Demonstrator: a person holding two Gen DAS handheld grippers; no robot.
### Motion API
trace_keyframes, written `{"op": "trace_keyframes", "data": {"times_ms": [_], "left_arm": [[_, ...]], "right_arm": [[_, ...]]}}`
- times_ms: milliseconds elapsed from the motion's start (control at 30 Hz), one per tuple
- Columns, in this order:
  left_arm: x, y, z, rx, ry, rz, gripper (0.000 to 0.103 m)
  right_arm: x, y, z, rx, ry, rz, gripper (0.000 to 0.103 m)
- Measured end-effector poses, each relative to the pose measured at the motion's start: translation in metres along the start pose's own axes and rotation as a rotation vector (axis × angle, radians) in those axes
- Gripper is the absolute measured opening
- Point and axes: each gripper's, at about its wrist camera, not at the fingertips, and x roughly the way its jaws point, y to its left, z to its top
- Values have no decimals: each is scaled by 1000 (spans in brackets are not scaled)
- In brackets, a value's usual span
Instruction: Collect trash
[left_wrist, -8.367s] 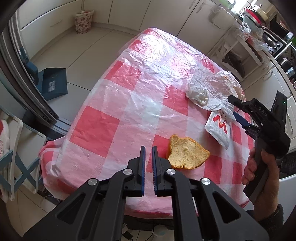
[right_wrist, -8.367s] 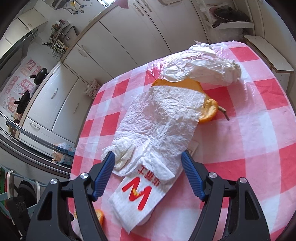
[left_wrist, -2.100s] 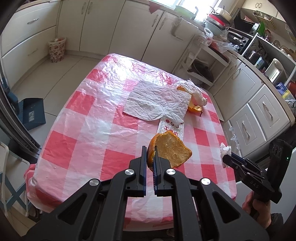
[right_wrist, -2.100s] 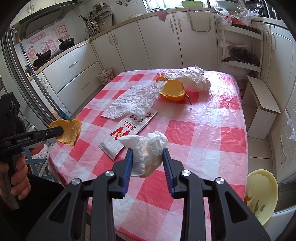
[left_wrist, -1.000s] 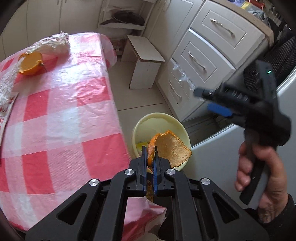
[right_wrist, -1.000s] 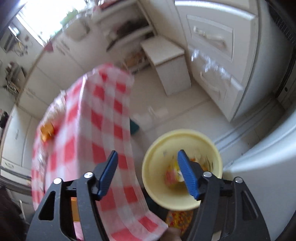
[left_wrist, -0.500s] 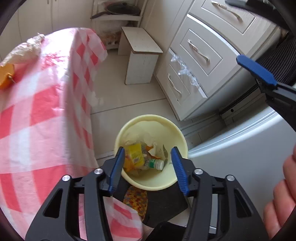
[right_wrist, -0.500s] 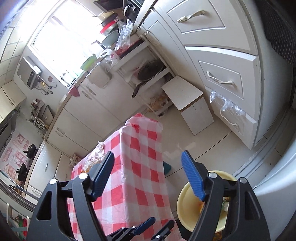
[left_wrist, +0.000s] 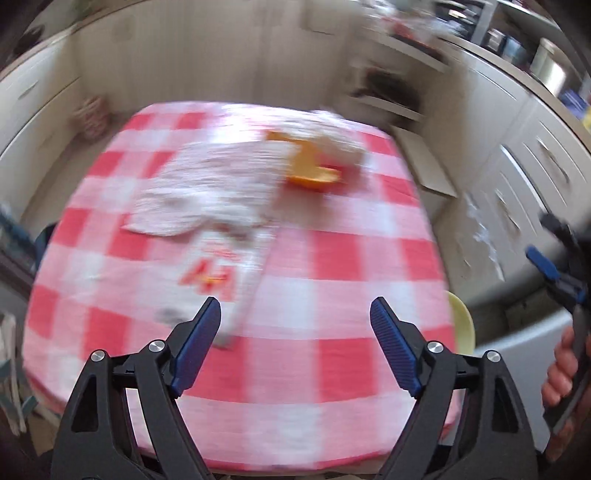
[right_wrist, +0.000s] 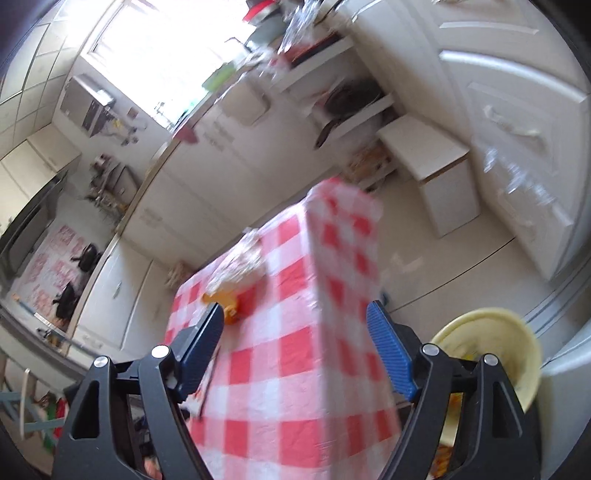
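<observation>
Lying on the checked tablecloth (left_wrist: 332, 266), the remaining trash sits toward the far half of the table; a crumpled white paper sheet (left_wrist: 207, 192) spreads across the middle, and a white wrapper with red print (left_wrist: 218, 273) lies partly under its near edge, reaching toward the near left; an orange peel (left_wrist: 310, 173) sits just beyond the sheet on the right, touching a wad of white plastic (left_wrist: 332, 136) behind it; all of this is motion-blurred, details soft. Yellow bin (right_wrist: 491, 354) stands on the floor beside the table's right edge, some scraps inside, contents unclear; only a sliver of its rim shows in the left view.

Left gripper (left_wrist: 295, 343) hovers above the near end of the table, blue pads spread wide, nothing between them. Right gripper (right_wrist: 295, 350) is off the table's right side, pads likewise wide apart and empty, bin just to its right; in the left view it appears at the far right, held in a hand (left_wrist: 561, 373). White cabinets (left_wrist: 517, 177) and a small white stool (right_wrist: 439, 173) stand beyond the table.
</observation>
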Motion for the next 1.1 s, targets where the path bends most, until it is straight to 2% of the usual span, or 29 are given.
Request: {"op": "trace_keyframes", "data": {"times_ms": [167,333,433,500,667,900,933,967,1000,1067,1100], "left_arm": [[2,83,25,-213,9,19,79],[0,126,24,-269,-13,38,80],[10,151,14,-328,36,55,80],[11,163,9,-371,55,15,80],[-6,175,11,-320,22,26,80],[-17,208,8,-349,49,-15,81],[-17,210,8,-351,52,-19,81],[-17,211,8,-349,53,-20,81],[-18,211,7,-345,55,-22,81],[-16,208,8,-321,67,-26,81],[-14,206,8,-307,75,-27,81]], "right_arm": [[55,63,-26,-167,141,21,77],[118,119,-57,-286,273,32,76],[146,139,-67,-302,291,23,77],[161,148,-69,-297,289,17,76],[198,162,-71,-221,290,22,77],[233,177,-76,-207,271,-18,74],[235,178,-77,-213,271,-16,66],[239,179,-77,-219,275,-14,54],[242,179,-76,-218,277,-10,47],[243,178,-75,-200,282,20,21],[241,179,-75,-189,282,45,15]]}}
